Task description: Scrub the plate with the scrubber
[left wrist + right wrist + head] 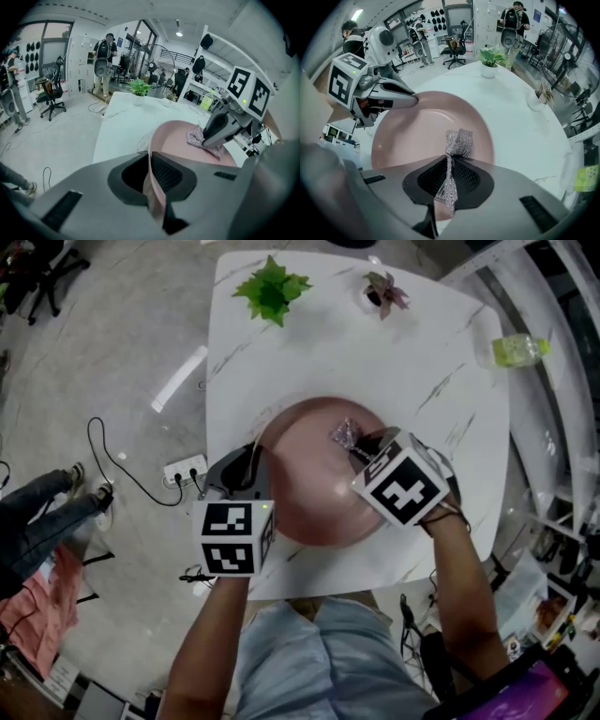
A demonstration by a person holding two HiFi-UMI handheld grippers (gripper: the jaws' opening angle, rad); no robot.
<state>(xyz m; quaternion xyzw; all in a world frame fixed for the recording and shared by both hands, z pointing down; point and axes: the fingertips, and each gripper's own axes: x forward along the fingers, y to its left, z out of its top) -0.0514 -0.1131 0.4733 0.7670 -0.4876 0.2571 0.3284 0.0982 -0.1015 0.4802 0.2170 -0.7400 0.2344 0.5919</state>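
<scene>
A round pink plate [305, 488] lay on the near half of the white, marble-veined tabletop [328, 352]. The left gripper [151, 180] had its jaws closed on the plate's left rim, and the thin pink edge ran up between the two ribbed pads. That hold looked meant to anchor the plate so it would not slide or turn under rubbing.

The right gripper [447, 183] had its jaws clamped on a silvery metal-mesh scrubber [458, 142]. The mesh was squeezed into a narrow strip between the pads, and its bunched free end fanned out ahead of the tips and rested on the plate's inner surface, toward the far right of the well. Held by its tail like this, the working end was left free to be pressed and dragged across the surface.

The two grippers sat on opposite sides of the plate, which left the right one room for strokes. A leafy green plant [272, 289] and a small purplish plant in a white pot [382, 293] stood at the far edge, well apart from the work.

No dirt or suds showed, so how far the scrubbing had got could not be judged.
</scene>
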